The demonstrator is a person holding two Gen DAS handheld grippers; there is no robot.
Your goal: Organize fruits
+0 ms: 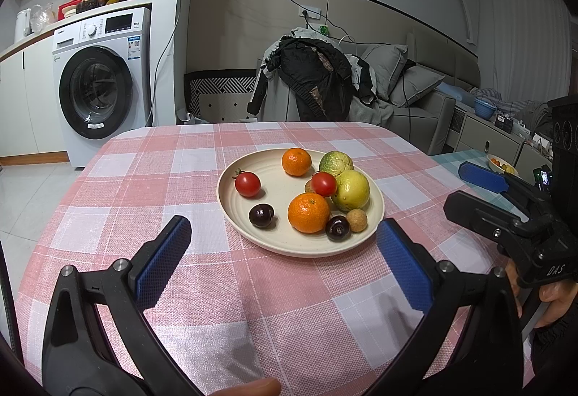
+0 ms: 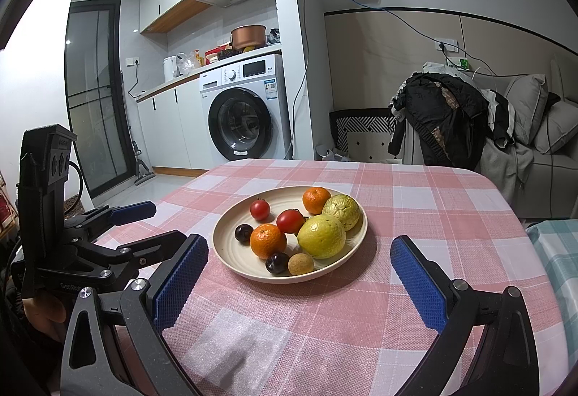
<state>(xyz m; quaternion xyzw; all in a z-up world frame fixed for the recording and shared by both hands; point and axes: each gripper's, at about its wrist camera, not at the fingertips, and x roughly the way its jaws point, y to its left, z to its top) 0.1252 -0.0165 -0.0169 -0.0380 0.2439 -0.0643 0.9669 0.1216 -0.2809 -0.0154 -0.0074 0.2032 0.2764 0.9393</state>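
A cream plate (image 1: 253,237) (image 2: 231,259) on the pink checked tablecloth holds two mandarins (image 1: 309,213) (image 2: 268,240), two cherry tomatoes (image 1: 247,183) (image 2: 260,209), two dark cherries (image 1: 261,215) (image 2: 244,233), a yellow lemon (image 1: 351,189) (image 2: 321,236), a green citrus fruit (image 1: 335,163) (image 2: 341,211) and a small brown longan (image 1: 357,220) (image 2: 300,264). My left gripper (image 1: 285,244) is open and empty, just short of the plate's near edge. My right gripper (image 2: 300,259) is open and empty, near the plate; it shows at the right of the left wrist view (image 1: 469,190).
The table (image 1: 144,179) (image 2: 433,201) ends at a rounded far edge. A washing machine (image 1: 97,85) (image 2: 245,114) stands beyond on the left. A chair with dark coats (image 1: 310,82) (image 2: 440,121) and a grey sofa (image 1: 415,89) stand behind the table.
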